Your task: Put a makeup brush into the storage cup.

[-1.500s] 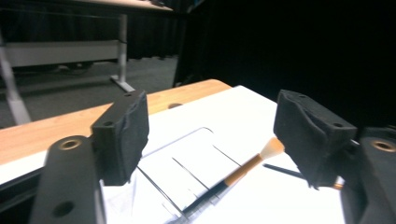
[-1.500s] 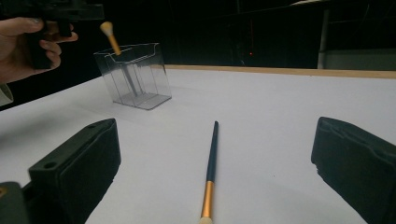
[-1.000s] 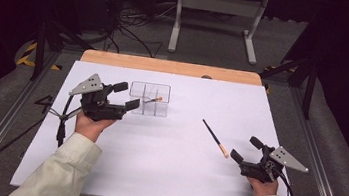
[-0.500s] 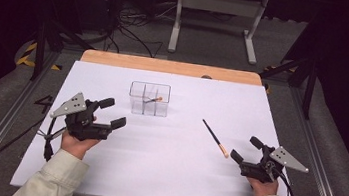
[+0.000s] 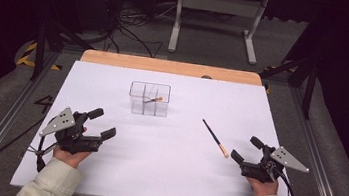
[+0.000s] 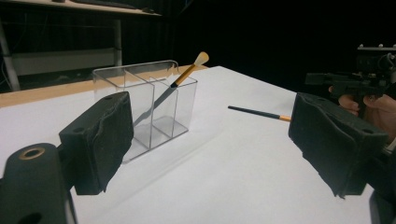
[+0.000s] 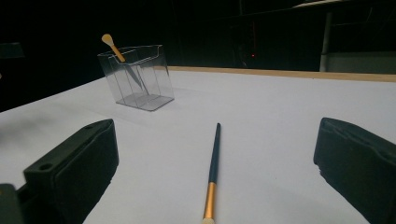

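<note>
A clear plastic box (image 5: 138,89) with compartments stands mid-table, and a black brush with a tan tip (image 5: 153,99) leans inside it. A second brush (image 5: 215,138) lies flat on the white sheet, right of centre. My left gripper (image 5: 102,123) rests low at the near left, well apart from the box, jaws open and empty. In the left gripper view, the box (image 6: 140,102) and its brush (image 6: 187,74) show between the open jaws. My right gripper (image 5: 245,149) is open just behind the lying brush (image 7: 214,168), whose tan tip points at it.
The white sheet (image 5: 163,172) covers the table, with a wooden strip (image 5: 166,66) along the far edge. Metal rails run down both sides. A grey stand (image 5: 213,12) and cables lie on the dark floor beyond.
My left gripper has drawn back from beside the box toward the near left and sunk toward the table. The right gripper and both brushes have not moved.
</note>
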Available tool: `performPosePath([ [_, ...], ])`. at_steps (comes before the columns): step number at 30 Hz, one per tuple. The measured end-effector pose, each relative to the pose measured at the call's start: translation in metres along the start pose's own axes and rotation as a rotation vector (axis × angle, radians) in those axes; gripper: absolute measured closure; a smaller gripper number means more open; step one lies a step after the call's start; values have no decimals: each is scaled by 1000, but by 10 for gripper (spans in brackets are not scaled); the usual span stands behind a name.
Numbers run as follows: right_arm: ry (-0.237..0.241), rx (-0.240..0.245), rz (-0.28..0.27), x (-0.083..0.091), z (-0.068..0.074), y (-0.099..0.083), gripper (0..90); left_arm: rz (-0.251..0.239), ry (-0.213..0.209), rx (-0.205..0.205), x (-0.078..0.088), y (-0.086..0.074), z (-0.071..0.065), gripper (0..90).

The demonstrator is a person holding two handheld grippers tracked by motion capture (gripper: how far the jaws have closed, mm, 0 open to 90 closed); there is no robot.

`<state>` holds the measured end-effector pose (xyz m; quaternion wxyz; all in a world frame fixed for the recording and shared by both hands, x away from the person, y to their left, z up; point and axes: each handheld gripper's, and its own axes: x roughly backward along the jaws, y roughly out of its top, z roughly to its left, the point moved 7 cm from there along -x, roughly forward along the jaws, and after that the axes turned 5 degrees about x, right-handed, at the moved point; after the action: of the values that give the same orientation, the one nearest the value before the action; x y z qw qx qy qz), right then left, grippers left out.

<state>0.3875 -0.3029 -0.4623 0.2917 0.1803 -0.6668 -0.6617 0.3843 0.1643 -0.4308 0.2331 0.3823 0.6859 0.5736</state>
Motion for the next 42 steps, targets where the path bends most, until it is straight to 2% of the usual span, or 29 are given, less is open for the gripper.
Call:
performPosePath([
  [6, 0, 1, -1, 1, 0, 0, 3, 16, 9, 12, 2, -11, 3, 147],
  [9, 0, 1, 1, 1, 0, 0, 3, 30, 7, 40, 3, -18, 6, 145],
  [12, 1, 2, -2, 1, 1, 1, 1, 32, 13, 32, 2, -21, 8, 146],
  [19, -19, 40, 3, 3, 0, 2, 0, 48, 22, 64, -1, -28, 14, 148],
  [24, -39, 29, 5, 4, -2, 3, 1, 50, 29, 53, 0, -28, 14, 150],
  [26, -50, 47, 19, 4, -2, 4, 1, 56, 29, 54, -1, -29, 13, 152],
  [29, -54, 54, 36, 1, -1, 6, 8, 56, 4, 75, -2, -29, 12, 136],
  [33, -52, 66, 54, -5, 1, 10, 9, 67, -5, 55, -4, -30, 11, 112],
  [42, -55, 83, 70, -21, 0, 20, 9, 85, 3, 49, -4, -32, 12, 97],
])
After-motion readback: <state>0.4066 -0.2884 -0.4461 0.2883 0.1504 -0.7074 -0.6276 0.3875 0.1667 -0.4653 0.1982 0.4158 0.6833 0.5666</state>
